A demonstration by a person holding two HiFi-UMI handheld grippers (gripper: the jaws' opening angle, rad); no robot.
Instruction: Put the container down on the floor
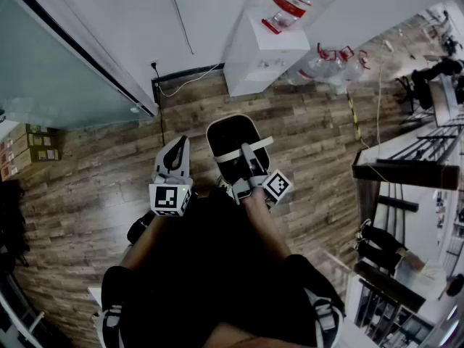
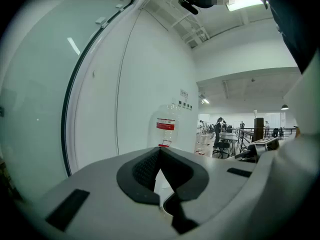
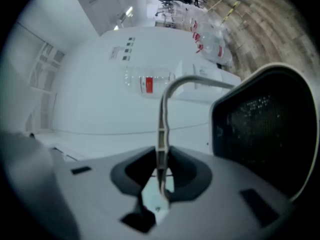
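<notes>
Your right gripper [image 1: 247,153] fingers pinch the white handle [image 3: 161,129] of the black rounded container [image 1: 226,135], frame centre over the wood-plank floor [image 1: 87,187], left gripper [image 1: 175,145] fingers pressed together, empty: lower level, release only once it is grounded.

Wood floor [image 1: 87,187]: white dispenser [image 1: 259,58] standing, clear bottles [image 1: 328,68] lying beside

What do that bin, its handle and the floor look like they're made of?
Bin: probably plastic, smooth white rim, dark dotted or mesh-like inside.
Handle: thin white strip with ribs, likely moulded plastic.
Floor: matte brown planks with grain; real wood or laminate, can't tell.
</notes>
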